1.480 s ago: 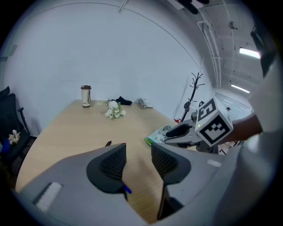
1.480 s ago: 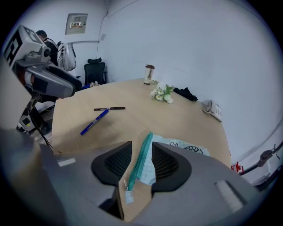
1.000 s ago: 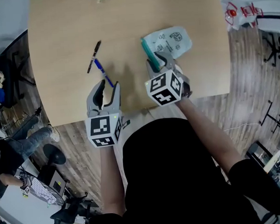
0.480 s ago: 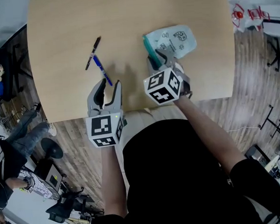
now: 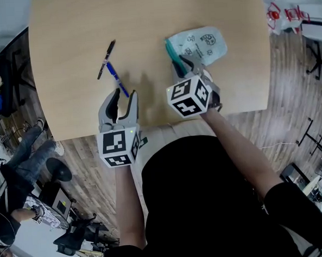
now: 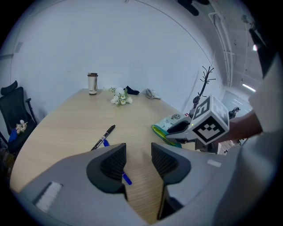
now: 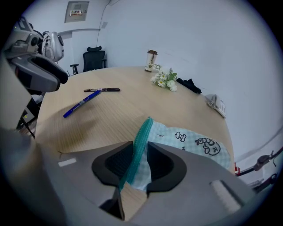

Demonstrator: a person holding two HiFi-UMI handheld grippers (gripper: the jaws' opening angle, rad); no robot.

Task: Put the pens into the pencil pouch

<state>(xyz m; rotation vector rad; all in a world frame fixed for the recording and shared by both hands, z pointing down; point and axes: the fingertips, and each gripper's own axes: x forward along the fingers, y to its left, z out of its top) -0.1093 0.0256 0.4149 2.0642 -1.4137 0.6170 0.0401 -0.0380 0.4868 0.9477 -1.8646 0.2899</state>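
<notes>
nothing in yet: black pen (image 5: 107, 59) and blue pen (image 5: 117, 80) lie loose on the table (image 5: 143, 23) left of the pencil pouch (image 5: 202, 44); left gripper (image 5: 123, 96) gapes empty near the blue pen, right gripper (image 7: 139, 152) jaws apart, just now closing round the pouch's teal zipper edge.

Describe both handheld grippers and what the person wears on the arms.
The left gripper and the right gripper both have light grey plastic bodies. Each has two broad fingers with black ribbed inner faces. Each also carries a white cube printed with black square markers. No cables show. The person wears a black top, and the forearms are uncovered.
</notes>
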